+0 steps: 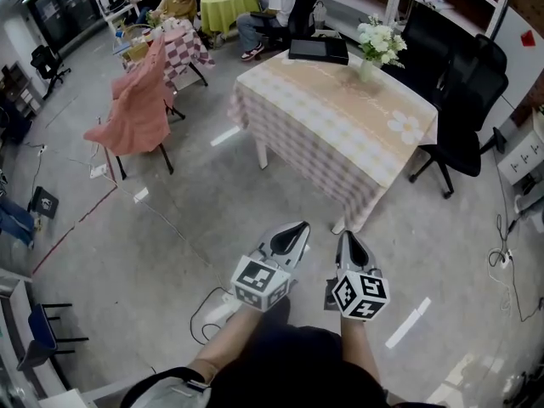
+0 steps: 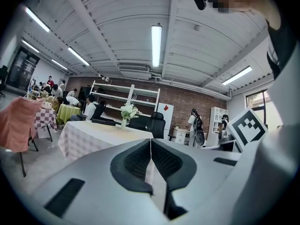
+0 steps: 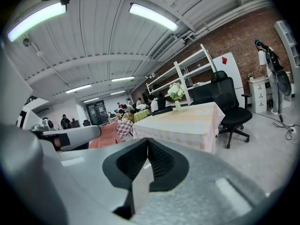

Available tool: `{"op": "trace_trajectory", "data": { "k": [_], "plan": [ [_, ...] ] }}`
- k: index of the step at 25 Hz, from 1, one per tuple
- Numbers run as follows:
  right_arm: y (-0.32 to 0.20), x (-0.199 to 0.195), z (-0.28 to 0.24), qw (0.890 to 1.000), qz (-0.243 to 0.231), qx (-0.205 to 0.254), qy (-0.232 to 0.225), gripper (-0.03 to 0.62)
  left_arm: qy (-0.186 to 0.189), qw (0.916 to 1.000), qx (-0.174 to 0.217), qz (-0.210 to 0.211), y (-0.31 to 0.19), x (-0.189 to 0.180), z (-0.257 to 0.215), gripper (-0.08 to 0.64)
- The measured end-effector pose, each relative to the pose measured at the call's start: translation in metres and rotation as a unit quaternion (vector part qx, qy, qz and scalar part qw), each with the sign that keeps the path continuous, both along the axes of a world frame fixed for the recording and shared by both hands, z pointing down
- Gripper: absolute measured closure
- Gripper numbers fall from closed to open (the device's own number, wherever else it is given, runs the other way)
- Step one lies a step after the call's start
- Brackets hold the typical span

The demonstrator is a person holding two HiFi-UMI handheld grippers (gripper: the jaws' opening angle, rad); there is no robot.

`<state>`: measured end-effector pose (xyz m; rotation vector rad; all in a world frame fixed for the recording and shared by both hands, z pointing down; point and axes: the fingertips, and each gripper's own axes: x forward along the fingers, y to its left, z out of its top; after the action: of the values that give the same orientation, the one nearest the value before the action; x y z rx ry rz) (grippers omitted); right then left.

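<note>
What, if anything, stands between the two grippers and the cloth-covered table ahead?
Nothing visible does. The left gripper and right gripper, both shut and empty, hang over the floor that runs up to the table. The pink-draped chair stands off to the left, the black office chair beside the table's right end.

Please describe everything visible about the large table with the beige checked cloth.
The table is rectangular, covered by a beige-and-white checked cloth hanging down its sides; one white leg shows. It stands on the grey floor. A vase of white flowers and a flat black case rest at its far end.
</note>
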<state>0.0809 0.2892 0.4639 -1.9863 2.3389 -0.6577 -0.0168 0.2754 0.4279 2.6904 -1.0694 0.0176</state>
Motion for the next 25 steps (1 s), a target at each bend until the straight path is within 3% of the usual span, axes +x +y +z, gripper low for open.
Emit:
{"op": "trace_trajectory", "data": {
  "k": [25],
  "plan": [
    [-0.159,0.002,-0.004,0.999,0.042,-0.019,0.014,0.589,-0.003,0.9996,0.0,0.027,-0.164,-0.007,-0.006,0.548]
  ]
}}
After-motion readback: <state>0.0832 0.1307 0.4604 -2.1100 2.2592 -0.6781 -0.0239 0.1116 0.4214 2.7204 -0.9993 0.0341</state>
